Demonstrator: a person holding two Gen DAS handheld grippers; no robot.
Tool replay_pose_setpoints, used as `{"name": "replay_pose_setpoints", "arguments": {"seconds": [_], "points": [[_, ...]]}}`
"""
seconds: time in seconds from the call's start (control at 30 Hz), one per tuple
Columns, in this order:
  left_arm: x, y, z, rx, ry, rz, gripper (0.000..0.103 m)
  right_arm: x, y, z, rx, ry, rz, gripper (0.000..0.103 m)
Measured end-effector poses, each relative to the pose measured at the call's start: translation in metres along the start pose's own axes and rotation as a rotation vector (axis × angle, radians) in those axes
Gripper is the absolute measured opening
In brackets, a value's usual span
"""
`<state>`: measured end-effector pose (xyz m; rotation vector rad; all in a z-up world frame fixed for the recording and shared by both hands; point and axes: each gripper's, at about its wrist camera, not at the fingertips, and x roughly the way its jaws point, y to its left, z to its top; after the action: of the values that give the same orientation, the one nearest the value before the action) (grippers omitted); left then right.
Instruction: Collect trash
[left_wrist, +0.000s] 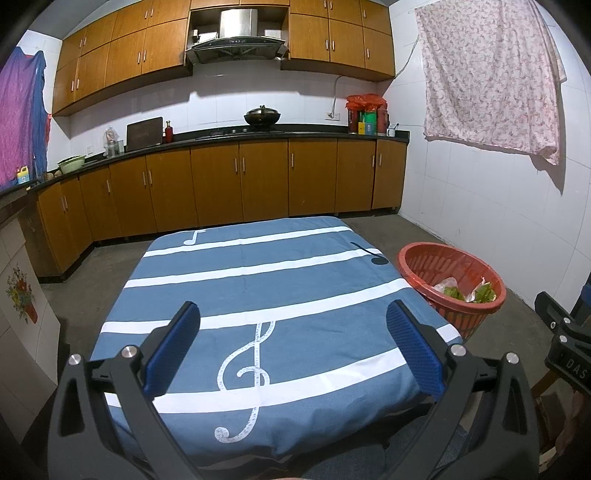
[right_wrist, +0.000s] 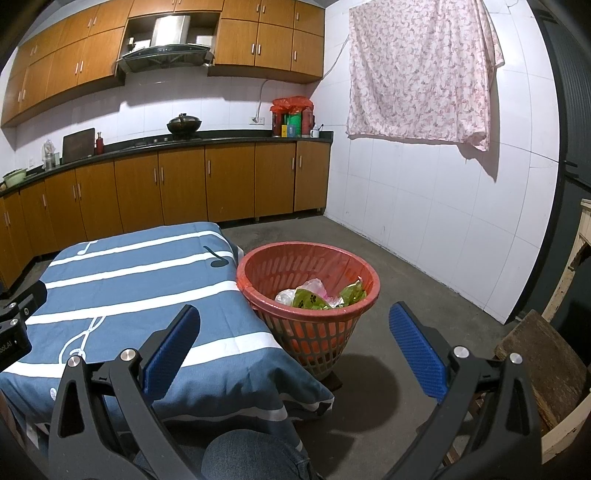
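Low worktop (left_wrist: 295, 280) draped in a blue cloth (right_wrist: 147, 288) with white stripes and printed musical notes; nothing lies on the cloth. Grey concrete floor (right_wrist: 424, 295) carries the worktop. Red slatted plastic basket (right_wrist: 310, 295) stands on the floor just beside the worktop's right edge. Worn wooden stool (right_wrist: 543, 362) stands on the floor, right of the basket.

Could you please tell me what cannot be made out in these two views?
- Red basket: its lower contents are hidden by its wall and the wrappers on top, in both views.
- Table under the blue cloth: wholly covered.
- Labels on the counter containers: too small.
- Right hand-held gripper: cut off by the left view's edge.
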<state>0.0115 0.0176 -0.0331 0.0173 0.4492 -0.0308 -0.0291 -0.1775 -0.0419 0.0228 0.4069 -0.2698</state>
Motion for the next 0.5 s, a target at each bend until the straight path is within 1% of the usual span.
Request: {"name": "replay_pose_setpoints", "arguments": {"seconds": [0.5], "points": [[0.0007, -0.0002, -0.0001, 0.0, 0.002, 0.0, 0.099, 0.0005, -0.0013, 0.0007, 0.0, 0.001, 0.001, 0.101]]}}
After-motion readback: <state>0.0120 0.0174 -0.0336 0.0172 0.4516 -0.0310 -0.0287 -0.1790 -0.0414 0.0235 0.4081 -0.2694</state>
